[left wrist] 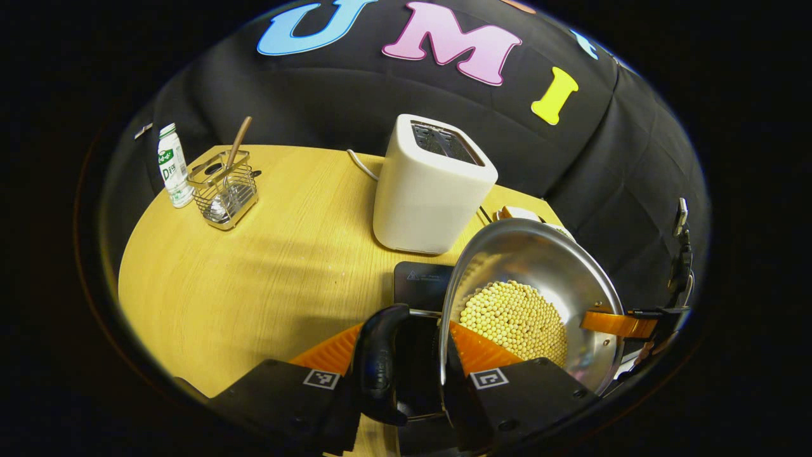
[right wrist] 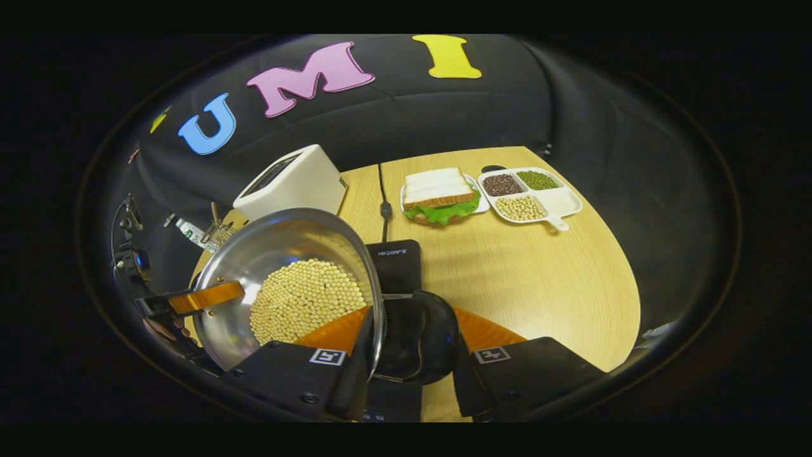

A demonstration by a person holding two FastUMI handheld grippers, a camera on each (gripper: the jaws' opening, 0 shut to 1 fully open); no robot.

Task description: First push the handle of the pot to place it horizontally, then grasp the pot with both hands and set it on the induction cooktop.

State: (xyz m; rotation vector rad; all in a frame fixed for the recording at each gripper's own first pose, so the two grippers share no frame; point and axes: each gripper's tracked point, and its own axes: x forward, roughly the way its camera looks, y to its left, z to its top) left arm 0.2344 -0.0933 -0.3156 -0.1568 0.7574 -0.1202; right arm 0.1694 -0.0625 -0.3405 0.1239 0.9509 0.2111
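- Steel pot (left wrist: 539, 285), full of pale beans, is held at both sides; each handle (left wrist: 379, 362) is clamped: left gripper (left wrist: 406, 368) at one, right gripper (right wrist: 406, 346) at the opp. one.
- Pot's handle-to-handle axis runs betw. the grippers; both equally near.
- Black induction cooktop (right wrist: 396, 263) is seen directly under/behind the pot; contact can't be judged.
- Toaster (left wrist: 431, 184) stands beyond, on wooden table (left wrist: 254, 273).

Toaster (left wrist: 431, 187) crowds behind pot (left wrist: 539, 279); left table (left wrist: 254, 273) open.
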